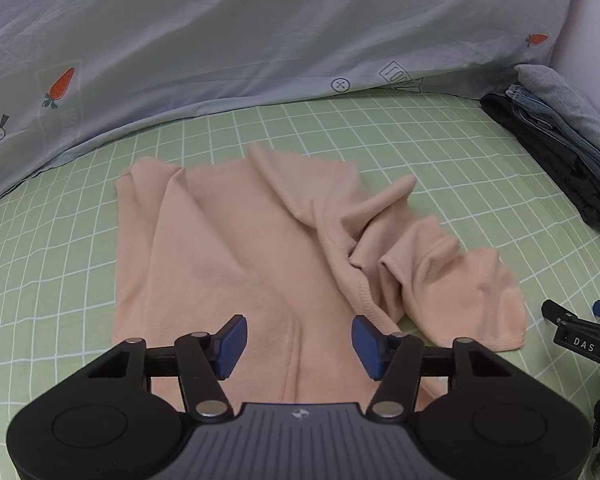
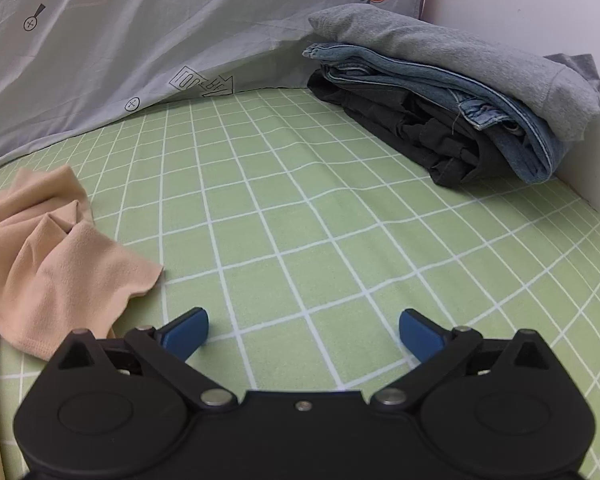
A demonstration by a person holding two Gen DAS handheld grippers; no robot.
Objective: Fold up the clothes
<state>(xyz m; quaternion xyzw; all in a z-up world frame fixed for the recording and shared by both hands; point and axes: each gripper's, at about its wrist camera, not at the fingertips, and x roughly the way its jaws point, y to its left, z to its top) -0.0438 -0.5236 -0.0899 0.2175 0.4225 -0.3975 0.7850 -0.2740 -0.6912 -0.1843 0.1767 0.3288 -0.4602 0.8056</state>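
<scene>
A peach-coloured garment [image 1: 236, 248] lies spread on the green checked bed sheet [image 1: 60, 248], flat on its left part and bunched into folds on the right [image 1: 440, 276]. My left gripper [image 1: 299, 346] is open and empty, hovering over the garment's near edge. My right gripper [image 2: 303, 332] is open and empty above the bare sheet [image 2: 300, 208], to the right of the garment's rumpled corner [image 2: 60, 264]. The right gripper also shows at the right edge of the left wrist view [image 1: 580, 332].
A stack of folded clothes [image 2: 452, 104], grey on top of denim on top of black, sits against the white wall [image 2: 540, 8] at the right; it also shows in the left wrist view [image 1: 560, 140]. A grey printed duvet [image 1: 240, 32] lies along the far side.
</scene>
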